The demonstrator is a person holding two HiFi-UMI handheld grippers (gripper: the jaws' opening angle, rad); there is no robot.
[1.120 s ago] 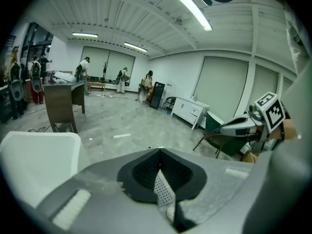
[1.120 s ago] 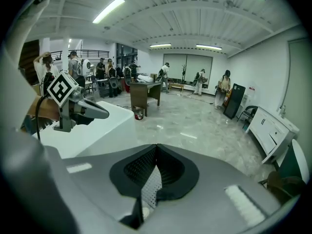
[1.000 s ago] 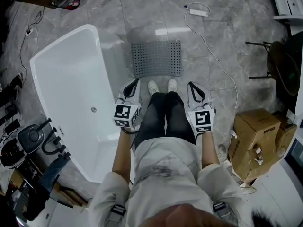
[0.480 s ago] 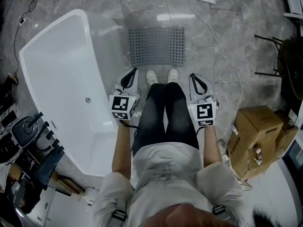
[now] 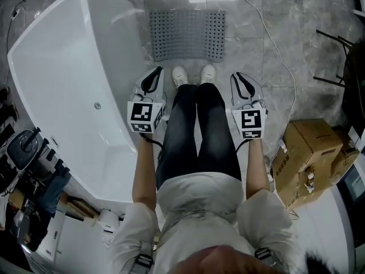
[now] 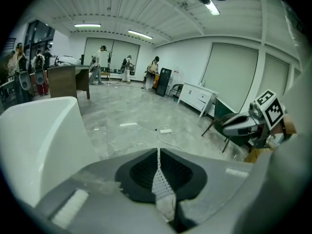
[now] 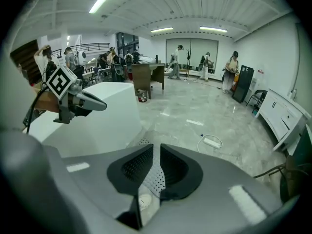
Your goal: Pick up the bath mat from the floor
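Observation:
The grey perforated bath mat (image 5: 187,34) lies flat on the marble floor, just beyond the person's white shoes (image 5: 194,74) and beside the bathtub. My left gripper (image 5: 153,74) hangs next to the left leg, short of the mat, its jaws shut and empty (image 6: 158,152). My right gripper (image 5: 239,77) hangs by the right leg; its jaws (image 7: 153,152) are opening, a narrow gap between them and nothing held. A strip of the mat (image 7: 152,175) shows through that gap. Neither gripper touches the mat.
A white bathtub (image 5: 63,79) fills the left side, its rim close to my left gripper. A white cable (image 5: 278,44) runs along the floor right of the mat. A cardboard box (image 5: 308,153) stands at the right, a dark chair (image 5: 342,56) beyond it. Clutter lies at the lower left.
The head view has tilted, so the mat and tub sit higher and further left in frame. Both grippers stay beside the legs, slightly lower in the picture.

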